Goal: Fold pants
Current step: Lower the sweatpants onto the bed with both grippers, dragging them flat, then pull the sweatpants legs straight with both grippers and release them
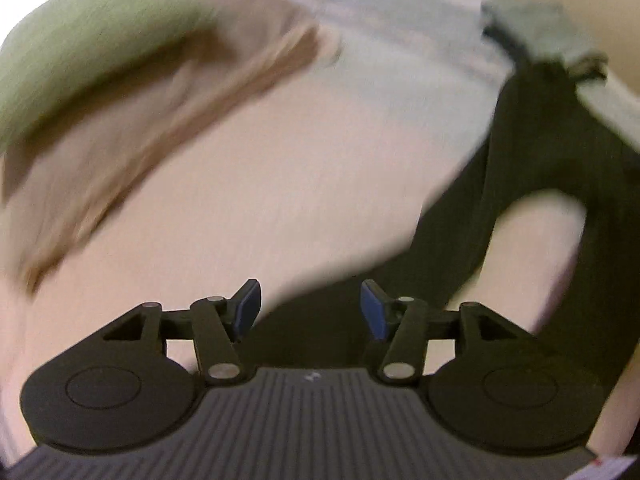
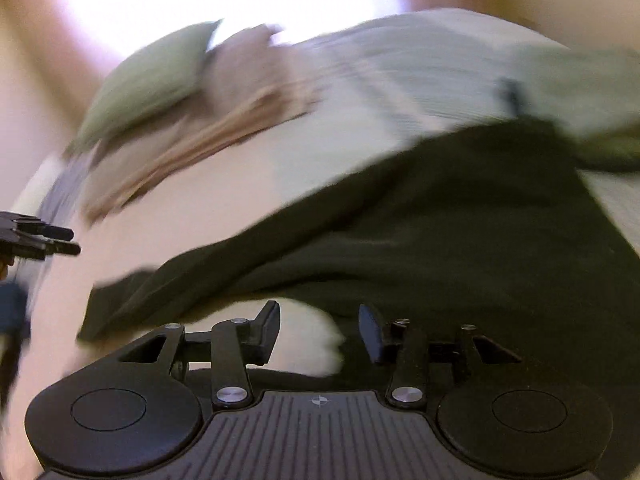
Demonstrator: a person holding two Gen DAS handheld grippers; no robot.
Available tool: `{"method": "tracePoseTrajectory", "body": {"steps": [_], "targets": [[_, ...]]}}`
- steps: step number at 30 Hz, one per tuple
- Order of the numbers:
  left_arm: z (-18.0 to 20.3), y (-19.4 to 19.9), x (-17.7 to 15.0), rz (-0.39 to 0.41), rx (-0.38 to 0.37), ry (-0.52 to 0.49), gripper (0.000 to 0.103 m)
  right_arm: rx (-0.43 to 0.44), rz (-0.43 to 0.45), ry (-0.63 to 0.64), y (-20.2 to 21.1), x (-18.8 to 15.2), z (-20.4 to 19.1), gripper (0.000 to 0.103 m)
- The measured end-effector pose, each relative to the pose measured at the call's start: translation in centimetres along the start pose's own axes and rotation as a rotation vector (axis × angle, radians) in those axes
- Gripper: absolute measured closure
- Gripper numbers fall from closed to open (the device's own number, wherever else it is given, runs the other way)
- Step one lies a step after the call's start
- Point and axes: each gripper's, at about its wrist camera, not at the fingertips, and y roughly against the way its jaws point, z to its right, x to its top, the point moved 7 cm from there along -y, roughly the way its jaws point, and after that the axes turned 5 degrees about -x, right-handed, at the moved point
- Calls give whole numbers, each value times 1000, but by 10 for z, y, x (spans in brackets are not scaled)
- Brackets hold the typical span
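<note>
While the dark pants (image 2: 420, 216) lie unfolded across the bed (image 1: 248, 184), both my left gripper (image 1: 311, 308) and right gripper (image 2: 319, 330) stand open, empty, folding not yet begun.

Dark pants (image 2: 420, 216) beyond parted fingers (image 2: 267, 330)

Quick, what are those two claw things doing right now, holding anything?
Left hand-held gripper: open, holding nothing, above the dark pants.
Right hand-held gripper: open, holding nothing, over the pants.
</note>
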Motion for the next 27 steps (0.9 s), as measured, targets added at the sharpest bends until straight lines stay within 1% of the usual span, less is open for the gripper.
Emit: {"method": "tracePoseTrajectory", "body": {"steps": [1, 3, 4, 6, 8, 9, 12, 13, 14, 16, 17, 18, 21, 23, 25, 26, 27], "targets": [[-5, 0, -30, -19, -2, 0, 50, 12, -8, 76, -14, 3, -22, 57], [-8, -5, -75, -54, -6, -21, 49, 15, -27, 227, -38, 5, -58, 53], [-8, -10, -94, -68, -11, -38, 49, 9, -42, 313, -53, 5, -76, 52], [-6, -22, -123, -79, -8, -97, 49, 2, -74, 470, -78, 4, -103, 51], [-6, -38, -139, -78, 19, -177, 49, -32, -99, 642, -103, -1, -122, 50], [-8, -43, -146, -67, 29, -206, 49, -58, -120, 732, -114, -4, -128, 49], [-11, -61, -162, -38, 60, -314, 50, -151, -132, 1025, -142, -12, -142, 49], [-10, -66, -166, -37, 67, -352, 52, -174, -142, 1118, -150, -15, -145, 49], [-10, -71, -170, -37, 70, -373, 56, -189, -147, 1209, -157, -19, -146, 49], [-14, -77, -170, -23, 64, -388, 67, -195, -148, 1401, -172, -29, -137, 48], [-17, -78, -169, -19, 74, -376, 85, -202, -147, 1471, -179, -32, -137, 48], [-18, -76, -168, -24, 83, -350, 96, -202, -141, 1520, -186, -34, -135, 48], [-30, -55, -160, 3, 60, -236, 98, -161, -121, 1595, -201, -35, -131, 48], [-36, -31, -151, 9, 42, -173, 99, -125, -134, 1602, -204, -29, -129, 52], [-40, 2, -136, 25, 12, -97, 99, -68, -172, 1536, -196, -10, -127, 79], [-43, 20, -126, 23, -14, -56, 99, -42, -188, 1493, -190, 1, -127, 81], [-47, 37, -114, 22, -38, -21, 99, -31, -184, 1457, -183, 12, -131, 82]]}}
